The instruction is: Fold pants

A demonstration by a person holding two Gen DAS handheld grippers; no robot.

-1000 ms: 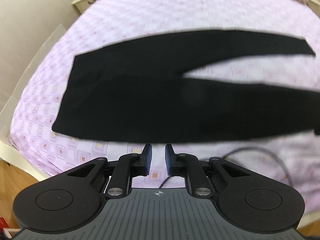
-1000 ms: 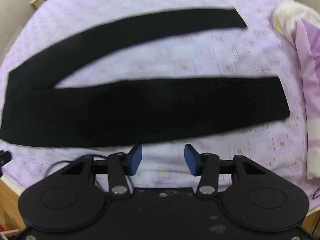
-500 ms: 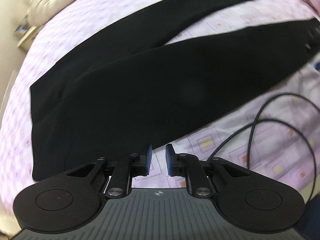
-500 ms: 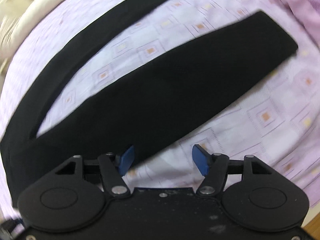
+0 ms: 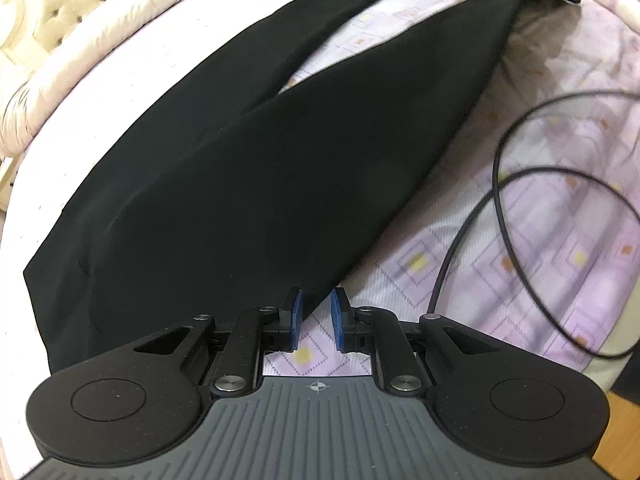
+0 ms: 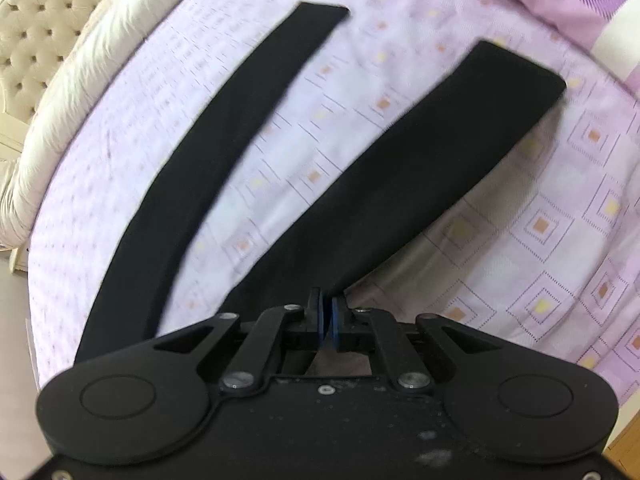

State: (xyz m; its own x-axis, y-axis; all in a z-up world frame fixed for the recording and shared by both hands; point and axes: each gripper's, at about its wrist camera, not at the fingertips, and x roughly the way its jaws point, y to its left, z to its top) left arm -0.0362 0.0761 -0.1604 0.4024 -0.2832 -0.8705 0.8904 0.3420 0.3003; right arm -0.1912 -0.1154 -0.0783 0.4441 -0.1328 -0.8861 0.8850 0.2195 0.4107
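Pinching the pants point(image 6: 400, 184) leg's near edge, my right gripper point(image 6: 327, 322) just clamped; my left gripper point(image 5: 316, 320) stands parted at the waist corner, bedsheet point(image 5: 520, 280) open alongside.

One black pants point(image 5: 248, 168), two claws point(image 5: 316, 312), one black cable point(image 5: 520, 184)

I'm in a home bedroom: my tools hang over a bed point(image 6: 540, 240) dressed in a lilac sheet printed with squares, a cream tufted headboard point(image 6: 36, 32) at its far edge, wood flooring point(image 5: 616, 440) beside it.
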